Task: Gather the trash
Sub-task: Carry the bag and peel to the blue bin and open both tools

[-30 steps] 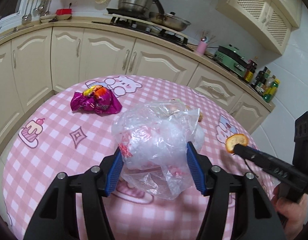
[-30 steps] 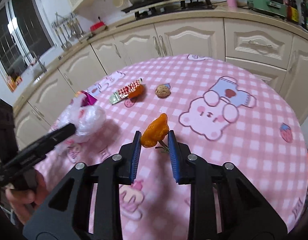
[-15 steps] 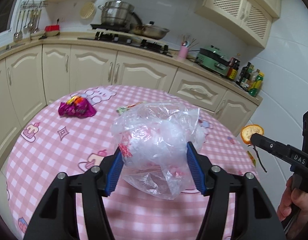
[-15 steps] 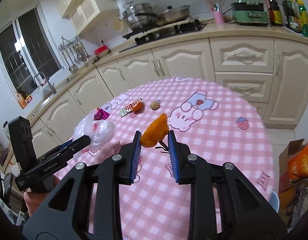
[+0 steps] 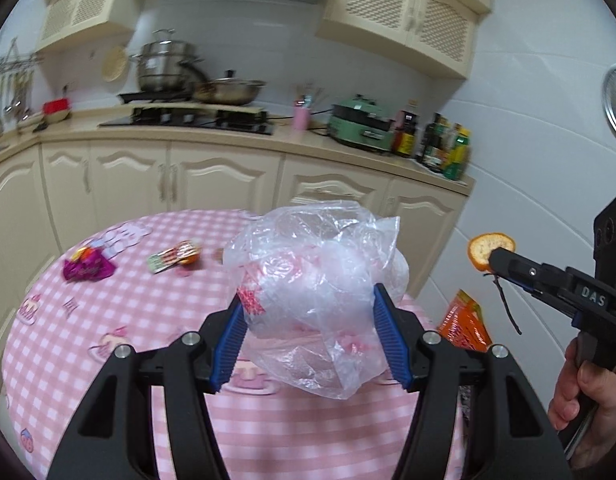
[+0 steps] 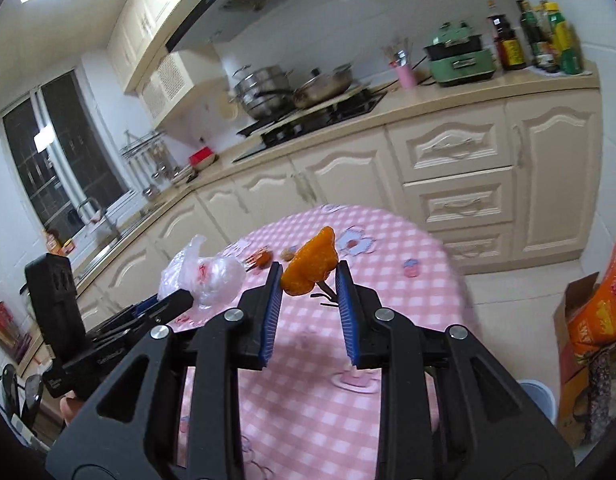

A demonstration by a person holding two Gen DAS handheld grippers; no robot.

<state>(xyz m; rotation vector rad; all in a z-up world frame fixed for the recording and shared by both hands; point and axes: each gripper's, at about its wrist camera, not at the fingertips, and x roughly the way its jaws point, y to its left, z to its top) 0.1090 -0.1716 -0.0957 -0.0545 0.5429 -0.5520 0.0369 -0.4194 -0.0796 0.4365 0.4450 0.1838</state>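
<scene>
Left gripper (image 5: pixel 308 336) is clamped on a crumpled clear plastic bag (image 5: pixel 319 284), both blue pads pressing into its sides, and the bag bulges up and forward past the fingertips, held up clear of the table. Right gripper (image 6: pixel 308 280) is pinched tight on a piece of orange peel (image 6: pixel 311 262) with a thin dark stem poking out underneath. From the left wrist view the peel (image 5: pixel 491 250) sits out past the right edge of the table, over the floor, with a hand (image 5: pixel 587 396) wrapped around the grip below.

Round table (image 5: pixel 108 320) with a pink checked cloth sits under and ahead of both grippers. Still lying on it toward the far side: a purple wrapper (image 5: pixel 88 266) near the left rim, a red and white wrapper (image 5: pixel 174 257) more to the middle, and a small brownish scrap (image 6: pixel 287 254) close by. Near half of the cloth is bare, so plenty of room there.

Off the right edge the floor is tight: an orange bag (image 6: pixel 599 312) in a cardboard box, and a pale blue bin rim (image 6: pixel 539 394) just below it. Cream cabinets (image 6: pixel 459 184) wrap around behind the table with only a narrow gap, counter on top with a stove, pots (image 5: pixel 168 66), a green appliance (image 5: pixel 359 126) and bottles (image 5: pixel 447 144) in the corner.
</scene>
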